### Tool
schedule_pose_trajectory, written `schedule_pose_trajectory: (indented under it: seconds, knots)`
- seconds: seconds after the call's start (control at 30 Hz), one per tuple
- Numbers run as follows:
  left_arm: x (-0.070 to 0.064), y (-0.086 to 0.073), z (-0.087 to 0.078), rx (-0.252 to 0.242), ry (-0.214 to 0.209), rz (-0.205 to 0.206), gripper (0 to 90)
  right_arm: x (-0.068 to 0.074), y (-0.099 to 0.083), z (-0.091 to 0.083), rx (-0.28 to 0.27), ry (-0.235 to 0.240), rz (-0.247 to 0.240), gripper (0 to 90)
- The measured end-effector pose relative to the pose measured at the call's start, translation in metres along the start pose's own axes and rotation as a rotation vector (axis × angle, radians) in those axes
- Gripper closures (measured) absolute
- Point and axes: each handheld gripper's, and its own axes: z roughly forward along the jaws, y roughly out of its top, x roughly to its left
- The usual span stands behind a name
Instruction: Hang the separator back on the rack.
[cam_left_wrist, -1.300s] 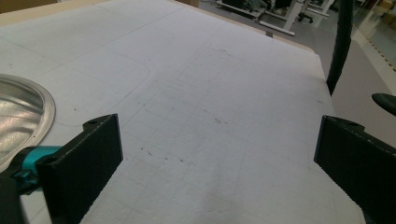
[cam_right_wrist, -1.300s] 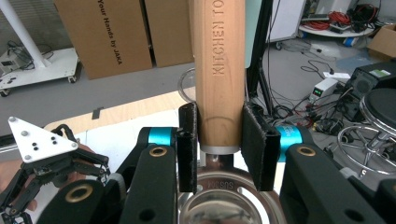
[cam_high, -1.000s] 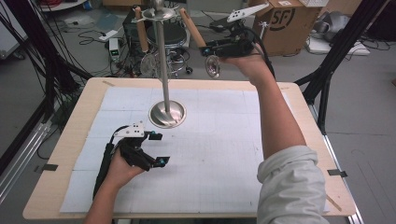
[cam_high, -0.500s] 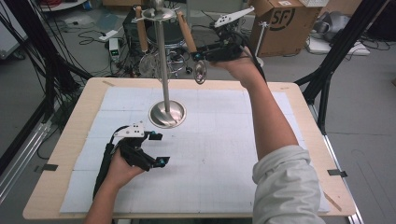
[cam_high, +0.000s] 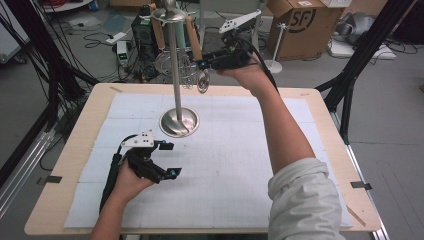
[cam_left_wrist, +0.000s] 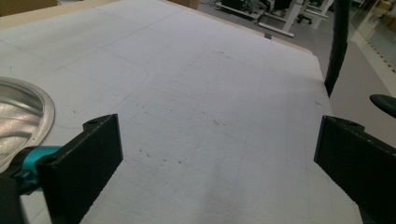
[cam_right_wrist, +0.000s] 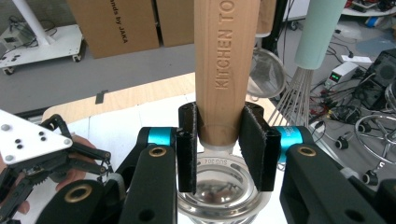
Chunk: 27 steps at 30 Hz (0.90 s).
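You are holding a ladle by its pale wooden handle, stamped "KITCHEN TO…" in raised letters running along its length. It is hanging upright, handle up, with its shiny steel bowl below, marked SUS304 at the neck. In the high view the ladle is sitting high beside the steel rack, just right of its pole, with the bowl dangling above the table's far edge. The rack is standing on a round polished base on the white mat, with other wood-handled tools hanging from its top arms.
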Motion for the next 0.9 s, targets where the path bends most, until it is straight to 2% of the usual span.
schedule_pose_trajectory:
  seconds: [0.1, 0.2, 0.3, 0.33, 0.5, 0.67, 0.73, 0.9]
  knots:
    - [0.0, 0.0, 0.0, 0.004, -0.004, 0.003, 1.6, 0.001, 0.0, 0.001, 0.0, -0.019, 0.0, 67.2]
    - [0.0, 0.0, 0.0, 0.006, -0.003, 0.003, 1.6, 0.0, 0.0, 0.003, -0.001, -0.038, 0.009, 56.6]
    - [0.0, 0.0, 0.001, 0.006, 0.001, 0.003, 1.6, 0.0, -0.002, 0.003, 0.002, -0.049, 0.005, 52.5]
    - [0.0, 0.0, 0.001, 0.006, -0.001, 0.003, 1.6, 0.001, -0.002, 0.002, 0.006, -0.046, 0.022, 52.4]
    - [0.0, -0.001, 0.001, 0.005, -0.003, -0.001, 1.6, 0.003, -0.004, -0.002, -0.015, -0.025, 0.009, 50.6]
    - [-0.001, -0.001, 0.001, 0.005, -0.006, -0.002, 1.6, 0.008, -0.009, -0.005, -0.037, 0.009, 0.017, 45.8]
    - [0.0, -0.001, 0.001, 0.006, -0.005, -0.002, 1.6, 0.009, -0.011, -0.007, -0.04, 0.013, -0.001, 44.2]
    - [0.0, -0.001, 0.002, 0.011, -0.002, 0.001, 1.6, 0.015, -0.017, -0.015, -0.056, 0.021, -0.007, 40.4]
